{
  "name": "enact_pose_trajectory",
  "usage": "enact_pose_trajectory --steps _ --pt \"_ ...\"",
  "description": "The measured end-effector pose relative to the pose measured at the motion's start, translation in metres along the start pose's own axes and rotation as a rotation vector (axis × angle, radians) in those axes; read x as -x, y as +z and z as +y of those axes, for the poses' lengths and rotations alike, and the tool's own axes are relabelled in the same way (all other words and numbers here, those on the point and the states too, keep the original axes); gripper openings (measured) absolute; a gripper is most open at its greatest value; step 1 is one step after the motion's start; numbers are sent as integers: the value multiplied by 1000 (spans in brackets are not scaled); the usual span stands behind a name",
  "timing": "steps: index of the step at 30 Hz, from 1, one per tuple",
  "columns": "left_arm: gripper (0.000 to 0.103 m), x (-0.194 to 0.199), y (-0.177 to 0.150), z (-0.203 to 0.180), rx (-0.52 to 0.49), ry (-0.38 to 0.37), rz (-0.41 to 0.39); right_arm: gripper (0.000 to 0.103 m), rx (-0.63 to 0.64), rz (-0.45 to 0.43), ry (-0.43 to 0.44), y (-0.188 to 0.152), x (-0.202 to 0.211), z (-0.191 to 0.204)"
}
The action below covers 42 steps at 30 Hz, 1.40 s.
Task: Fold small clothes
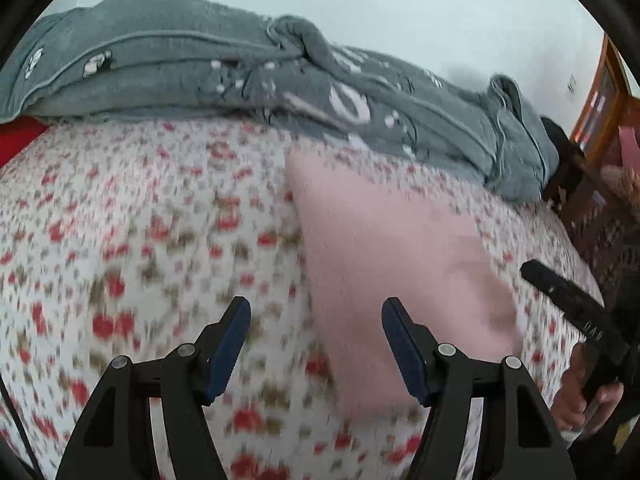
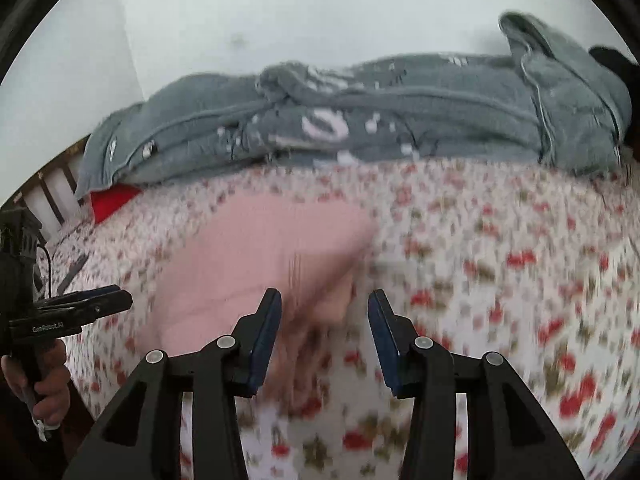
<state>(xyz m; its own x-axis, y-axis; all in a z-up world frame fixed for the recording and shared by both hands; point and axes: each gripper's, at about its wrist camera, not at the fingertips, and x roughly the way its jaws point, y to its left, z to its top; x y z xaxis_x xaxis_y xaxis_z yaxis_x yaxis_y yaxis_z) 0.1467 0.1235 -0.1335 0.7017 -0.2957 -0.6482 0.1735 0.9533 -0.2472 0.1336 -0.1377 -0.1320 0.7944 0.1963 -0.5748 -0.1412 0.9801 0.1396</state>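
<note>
A small pink garment (image 1: pixel 384 248) lies folded flat on the floral bedsheet (image 1: pixel 140 240). It also shows in the right wrist view (image 2: pixel 260 256), blurred. My left gripper (image 1: pixel 316 312) is open and empty, just above the sheet at the garment's near left edge. My right gripper (image 2: pixel 324 304) is open and empty, hovering over the garment's near right corner. The right gripper shows from the side in the left wrist view (image 1: pixel 532 270), and the left gripper shows at the left of the right wrist view (image 2: pixel 120 298).
A grey quilt (image 1: pixel 240 68) with white prints lies bunched along the far side of the bed, also in the right wrist view (image 2: pixel 360 116). A red item (image 2: pixel 112 200) sits at its left end. Wooden furniture (image 1: pixel 600 96) stands at the right.
</note>
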Motion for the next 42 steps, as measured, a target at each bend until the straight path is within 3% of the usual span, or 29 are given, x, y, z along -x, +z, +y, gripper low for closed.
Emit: enact_pose_trajectory --steps 6,9,12,18,28,35,39,42 --pt "66 -41 65 -18 -26 -11 -27 45 12 0 -12 50 -47 10" --pt "59 -65 86 -25 -47 3 -28 45 25 2 -21 64 -67 8" --pt "51 -99 95 -28 -71 39 3 41 23 50 3 63 -92 4" --pt "46 -147 80 -24 -55 75 87 38 8 174 -12 39 -148 -12" --pt "46 -142 78 -23 -57 72 78 38 7 173 -23 38 -148 -16" --pt "53 -102 60 -26 -46 25 48 38 24 80 -29 42 -89 -4" --pt "61 -79 35 -25 -36 38 -11 43 30 18 7 21 -62 15" --pt "62 -81 14 -27 -70 80 -5 46 83 35 -43 -1 -70 27"
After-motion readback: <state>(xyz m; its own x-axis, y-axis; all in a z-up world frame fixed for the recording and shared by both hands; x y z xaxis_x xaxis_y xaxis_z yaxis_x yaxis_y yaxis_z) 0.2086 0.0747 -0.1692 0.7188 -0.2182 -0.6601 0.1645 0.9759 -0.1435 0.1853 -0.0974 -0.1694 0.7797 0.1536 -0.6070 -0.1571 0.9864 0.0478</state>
